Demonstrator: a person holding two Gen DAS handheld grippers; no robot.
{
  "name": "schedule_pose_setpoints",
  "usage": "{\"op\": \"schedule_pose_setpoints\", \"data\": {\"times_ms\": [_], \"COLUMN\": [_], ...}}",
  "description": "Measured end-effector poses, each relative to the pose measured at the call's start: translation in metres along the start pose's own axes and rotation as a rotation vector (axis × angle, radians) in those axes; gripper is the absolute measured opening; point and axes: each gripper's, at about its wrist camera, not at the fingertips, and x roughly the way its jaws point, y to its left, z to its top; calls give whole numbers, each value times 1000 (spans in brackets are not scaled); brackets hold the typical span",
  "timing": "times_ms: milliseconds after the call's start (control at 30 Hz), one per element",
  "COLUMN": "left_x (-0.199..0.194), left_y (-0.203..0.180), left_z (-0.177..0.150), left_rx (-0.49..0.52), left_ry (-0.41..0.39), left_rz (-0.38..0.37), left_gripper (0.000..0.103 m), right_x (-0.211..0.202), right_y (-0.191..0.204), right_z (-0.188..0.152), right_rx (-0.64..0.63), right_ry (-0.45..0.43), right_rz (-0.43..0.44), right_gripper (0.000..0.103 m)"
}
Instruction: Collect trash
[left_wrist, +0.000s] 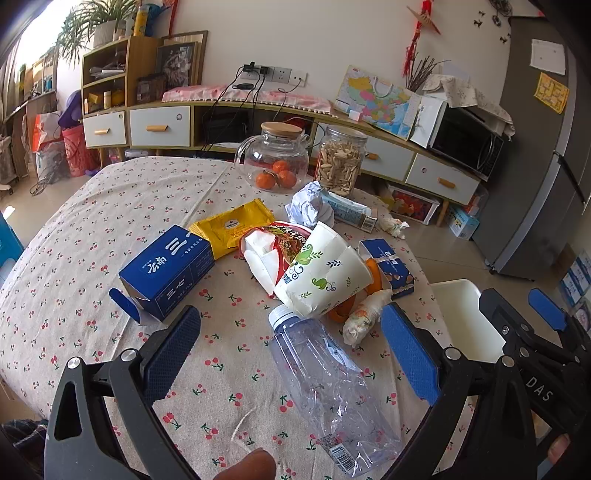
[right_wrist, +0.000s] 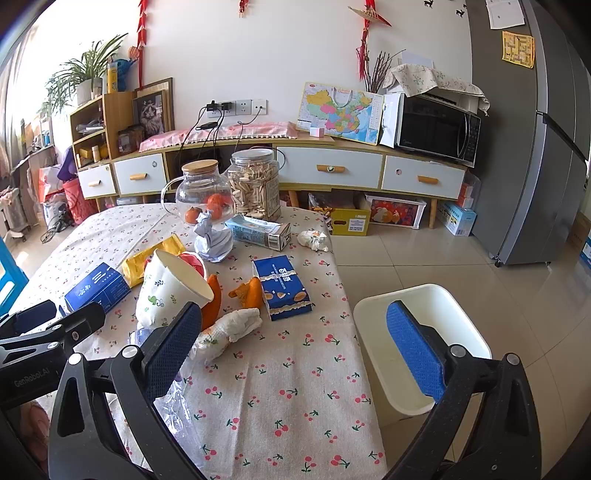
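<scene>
Trash lies on the cherry-print table (left_wrist: 92, 229): a crushed clear plastic bottle (left_wrist: 325, 384), a paper cup (left_wrist: 325, 273), a blue box (left_wrist: 170, 269), a yellow wrapper (left_wrist: 232, 225), crumpled paper (left_wrist: 308, 206) and orange peel (right_wrist: 251, 291). My left gripper (left_wrist: 291, 354) is open, its fingers on either side of the bottle. My right gripper (right_wrist: 295, 347) is open and empty above the table's right edge. A wadded tissue (right_wrist: 229, 328) lies by its left finger. A white bin (right_wrist: 417, 325) stands on the floor to the right of the table; it also shows in the left wrist view (left_wrist: 465, 317).
A glass teapot with oranges (left_wrist: 275, 162) and a snack jar (left_wrist: 340, 158) stand at the table's far side. A second blue box (right_wrist: 282, 286) and a flattened carton (right_wrist: 258, 230) lie on the table. A sideboard (right_wrist: 332, 170) and a fridge (right_wrist: 535, 147) are behind.
</scene>
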Motion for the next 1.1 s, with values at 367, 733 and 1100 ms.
{"op": "schedule_pose_setpoints", "data": {"times_ms": [367, 733, 1100], "left_x": [0, 2, 3], "left_y": [0, 2, 4], "left_z": [0, -1, 0], "left_rx": [-1, -11, -15], "left_ry": [3, 18, 28], "left_rz": [1, 0, 0], "left_gripper": [96, 96, 96], "right_x": [0, 2, 3], "right_y": [0, 1, 2], "right_z": [0, -2, -4], "right_rx": [0, -1, -4], "right_ry": [-1, 4, 8], "right_rz": [0, 0, -1], "right_gripper": [96, 96, 96]}}
